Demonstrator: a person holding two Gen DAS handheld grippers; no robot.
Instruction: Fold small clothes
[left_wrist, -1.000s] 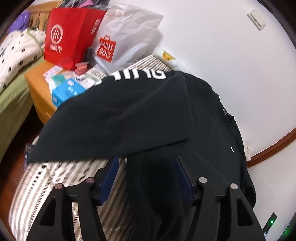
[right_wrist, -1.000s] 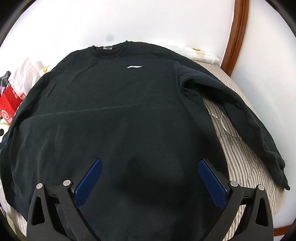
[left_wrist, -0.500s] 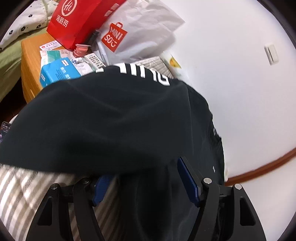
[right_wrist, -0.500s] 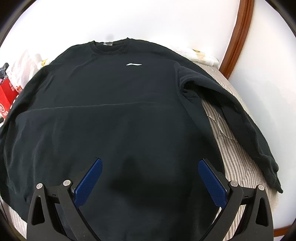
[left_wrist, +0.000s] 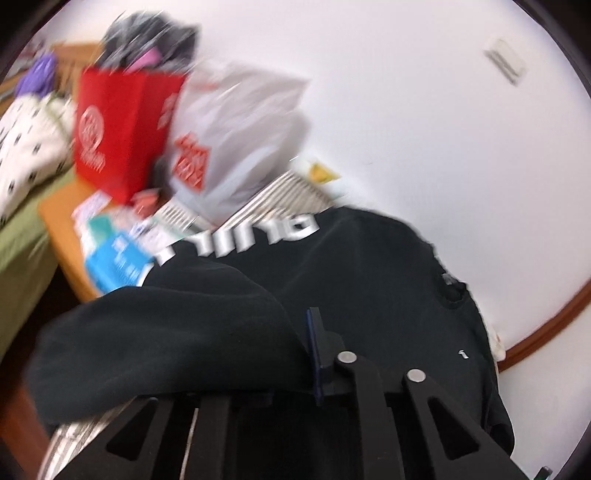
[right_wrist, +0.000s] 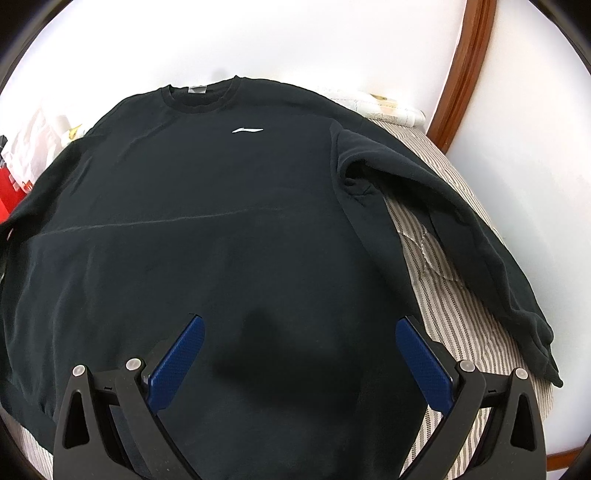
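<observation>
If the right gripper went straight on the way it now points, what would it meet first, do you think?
Most likely the black sweatshirt: the right gripper, jaws wide open, points down at its lower front, nothing between; depth is unclear.

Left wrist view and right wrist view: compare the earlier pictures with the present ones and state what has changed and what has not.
The left gripper has just closed its jaws on the left sleeve of the black sweatshirt, which is now bunched and lifted off the striped cover; that view is blurred. The right gripper remains open above the hem, and the right sleeve lies outstretched as before.
</observation>
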